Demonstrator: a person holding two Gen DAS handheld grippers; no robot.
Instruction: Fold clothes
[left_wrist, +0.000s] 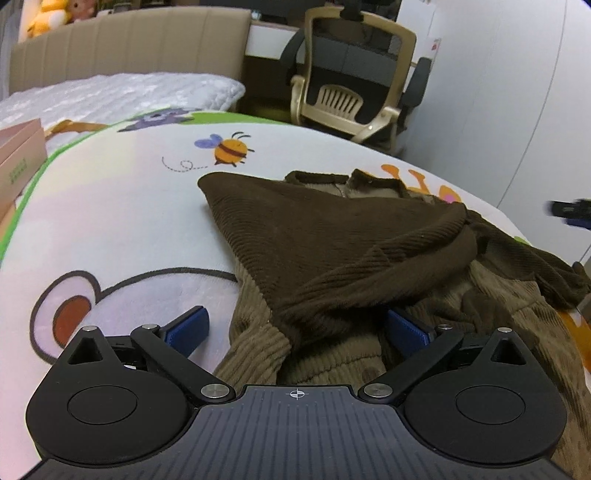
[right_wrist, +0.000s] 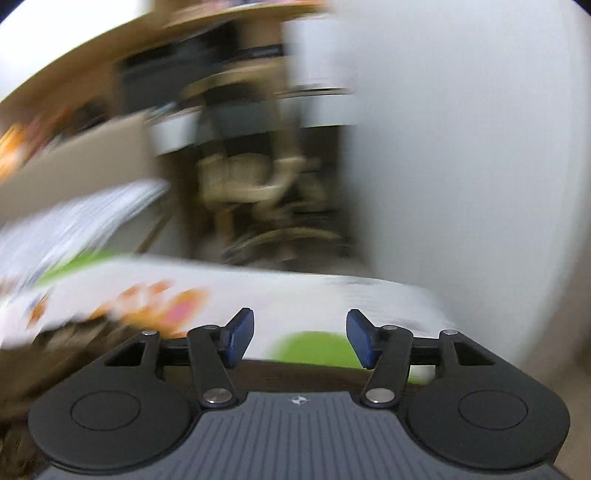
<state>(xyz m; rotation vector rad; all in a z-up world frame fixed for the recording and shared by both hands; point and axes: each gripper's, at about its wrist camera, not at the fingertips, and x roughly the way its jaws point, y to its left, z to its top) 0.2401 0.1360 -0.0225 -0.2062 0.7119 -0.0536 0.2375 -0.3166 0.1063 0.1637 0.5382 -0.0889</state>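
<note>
A brown corduroy garment (left_wrist: 332, 251) lies crumpled on a cartoon-print blanket (left_wrist: 129, 206), with a dark brown sleeve folded across its lighter brown body. My left gripper (left_wrist: 295, 328) is open, its blue pads on either side of the sleeve cuff, low over the fabric. My right gripper (right_wrist: 300, 338) is open and empty, above the blanket's far edge (right_wrist: 258, 291). The right wrist view is heavily blurred. A strip of the brown garment (right_wrist: 55, 354) shows at its lower left. The right gripper's tip (left_wrist: 570, 210) shows at the right edge of the left wrist view.
A beige and black office chair (left_wrist: 354, 74) stands behind the bed. A pink box (left_wrist: 20, 155) sits at the left. A padded headboard (left_wrist: 129, 44) and a white quilt (left_wrist: 122, 92) lie beyond. A white wall (left_wrist: 517, 92) is on the right.
</note>
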